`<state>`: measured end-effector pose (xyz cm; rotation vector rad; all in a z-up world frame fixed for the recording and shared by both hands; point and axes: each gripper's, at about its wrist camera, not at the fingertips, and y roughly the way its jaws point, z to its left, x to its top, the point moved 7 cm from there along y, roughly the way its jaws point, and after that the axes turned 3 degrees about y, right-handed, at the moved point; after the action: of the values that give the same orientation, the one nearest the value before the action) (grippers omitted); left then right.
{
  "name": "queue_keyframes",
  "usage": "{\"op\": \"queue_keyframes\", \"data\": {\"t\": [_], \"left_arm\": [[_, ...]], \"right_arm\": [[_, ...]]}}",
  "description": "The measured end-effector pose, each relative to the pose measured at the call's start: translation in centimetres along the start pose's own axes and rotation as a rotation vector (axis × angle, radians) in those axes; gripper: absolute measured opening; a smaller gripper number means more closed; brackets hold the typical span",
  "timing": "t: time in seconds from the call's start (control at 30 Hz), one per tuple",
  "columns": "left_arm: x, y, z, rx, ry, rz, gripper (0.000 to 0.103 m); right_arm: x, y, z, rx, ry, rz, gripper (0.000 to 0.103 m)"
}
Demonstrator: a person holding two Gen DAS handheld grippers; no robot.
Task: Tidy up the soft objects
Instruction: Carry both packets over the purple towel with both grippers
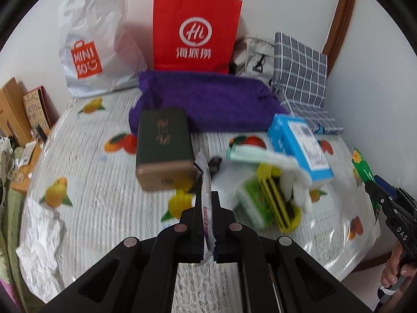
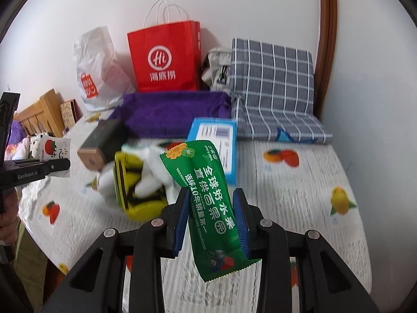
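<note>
Home: fruit-print tablecloth (image 2: 299,182), shopping bags (image 1: 195,31), wooden headboard (image 2: 39,114)

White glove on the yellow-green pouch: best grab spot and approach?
Take the white glove at its bunched middle, coming from above. It lies draped over the yellow-green pouch with fingers splayed downward, so the raised part gives cloth to pinch without catching the pouch. Probably avoid the fingertips: they trail thin. Both claws are full now, left claw on a white packet, right claw on a green packet.
</note>
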<state>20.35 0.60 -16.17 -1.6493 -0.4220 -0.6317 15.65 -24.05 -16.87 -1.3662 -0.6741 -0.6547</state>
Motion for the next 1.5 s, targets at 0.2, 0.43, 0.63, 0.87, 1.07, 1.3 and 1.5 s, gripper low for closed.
{"op": "queue_keyframes", "data": {"t": [0.2, 0.43, 0.63, 0.87, 1.07, 1.3, 1.5], "left_arm": [[3.2, 0.3, 0.2, 0.023, 0.004, -0.019, 0.004], [6.6, 1.0, 0.6, 0.027, 0.017, -0.038, 0.004], [9.5, 2.0, 1.0, 0.035, 0.02, -0.058, 0.004], [12.3, 3.4, 1.8, 0.052, 0.019, -0.07, 0.004], [14.1, 5.4, 3.1, 0.077, 0.008, -0.052, 0.004], [15.7, 8.4, 4.2, 0.081, -0.016, -0.012, 0.004], [16.6, 11.1, 5.3, 0.079, -0.036, 0.029, 0.004]], "right_arm": [[3.4, 1.0, 0.4, 0.018, 0.014, -0.005, 0.034], [6.8, 2.7, 1.2, 0.033, 0.018, -0.015, 0.034], [9.5, 5.1, 2.3, 0.045, 0.01, -0.014, 0.034], [12.0, 8.3, 3.6, 0.064, -0.01, -0.011, 0.034], [14.0, 11.4, 4.0, 0.081, -0.004, 0.001, 0.034], [16.3, 14.3, 4.0, 0.102, 0.003, 0.012, 0.034], [18.4, 16.8, 3.6, 0.098, -0.005, 0.01, 0.034]]}}
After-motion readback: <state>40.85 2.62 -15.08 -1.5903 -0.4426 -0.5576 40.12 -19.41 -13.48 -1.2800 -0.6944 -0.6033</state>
